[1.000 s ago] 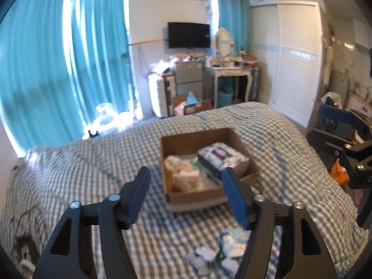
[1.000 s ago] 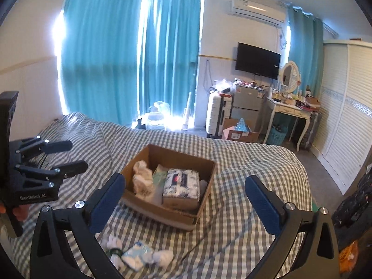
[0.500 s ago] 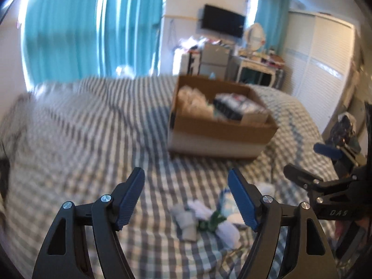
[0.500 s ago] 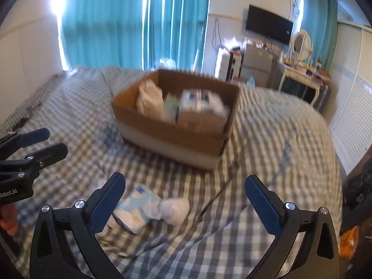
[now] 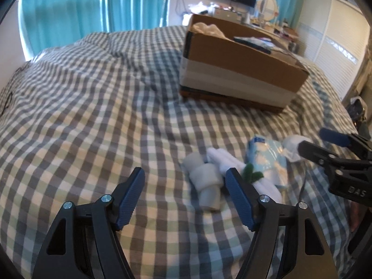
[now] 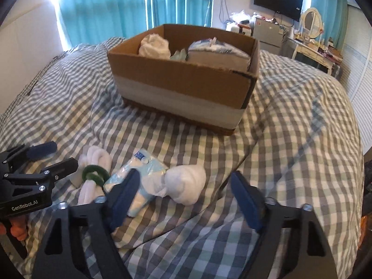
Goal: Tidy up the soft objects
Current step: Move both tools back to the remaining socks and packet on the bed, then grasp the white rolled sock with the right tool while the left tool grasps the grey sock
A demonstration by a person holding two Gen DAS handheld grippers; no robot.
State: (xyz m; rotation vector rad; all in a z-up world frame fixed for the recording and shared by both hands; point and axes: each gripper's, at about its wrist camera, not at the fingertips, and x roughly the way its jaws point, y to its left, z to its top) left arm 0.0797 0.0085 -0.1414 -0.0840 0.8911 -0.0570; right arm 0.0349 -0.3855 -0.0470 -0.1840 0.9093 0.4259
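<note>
Right wrist view: my right tool [image 6: 186, 195] and left tool [image 5: 184, 198] hover spread wide over the checked bed [image 6: 290, 139]; white sock ball [image 6: 186, 186] lies before the cardboard box [image 6: 181, 81], teal curtains [image 6: 111, 4] behind.

Daylight glares through curtains [image 6: 111, 4]; fisheye edges warp.

Bare checked bedspread [image 5: 93, 107] lies open between the cardboard box [image 6: 183, 86] and a cluster of soft items: grey roll [image 5: 205, 181], white bundle [image 6: 93, 162], tissue pack [image 6: 139, 169] and white ball [image 6: 186, 183]. The left gripper [image 5: 184, 193] and right gripper [image 6: 186, 195] flank the cluster, jaws spread wide.
</note>
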